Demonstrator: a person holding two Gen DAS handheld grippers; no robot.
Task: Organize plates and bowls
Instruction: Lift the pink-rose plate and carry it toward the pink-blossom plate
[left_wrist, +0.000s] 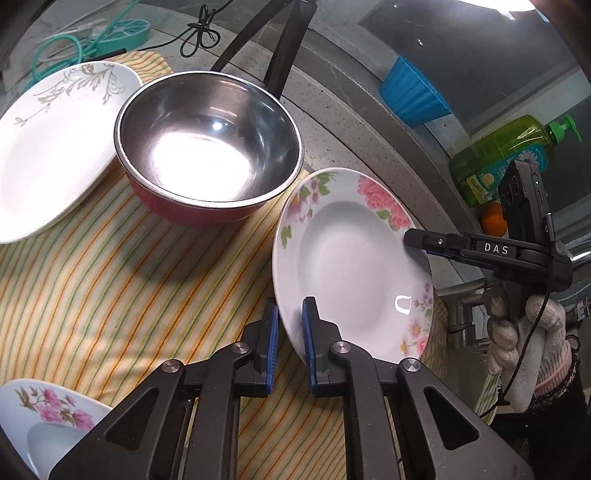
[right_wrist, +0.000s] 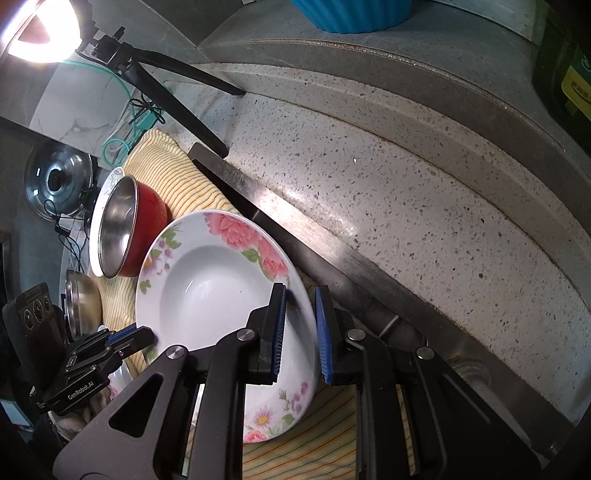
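A white plate with pink flowers (left_wrist: 351, 258) is tilted above the striped cloth (left_wrist: 110, 295); it also shows in the right wrist view (right_wrist: 207, 280). My left gripper (left_wrist: 290, 332) straddles its near rim, jaws slightly apart. My right gripper (right_wrist: 300, 325) straddles the opposite rim, and it shows in the left wrist view (left_wrist: 417, 238) at the plate's right edge. A steel bowl with a red outside (left_wrist: 207, 147) stands behind the plate. A white plate with a grey leaf pattern (left_wrist: 55, 144) lies to its left. Another flowered plate (left_wrist: 48, 417) is at the bottom left.
A speckled stone counter (right_wrist: 388, 192) and steel sink rim (right_wrist: 295, 229) run behind the cloth. A blue ribbed bowl (left_wrist: 410, 92), a green soap bottle (left_wrist: 506, 155) and tripod legs (left_wrist: 284, 55) stand at the back. A steel lid (right_wrist: 59, 181) lies far left.
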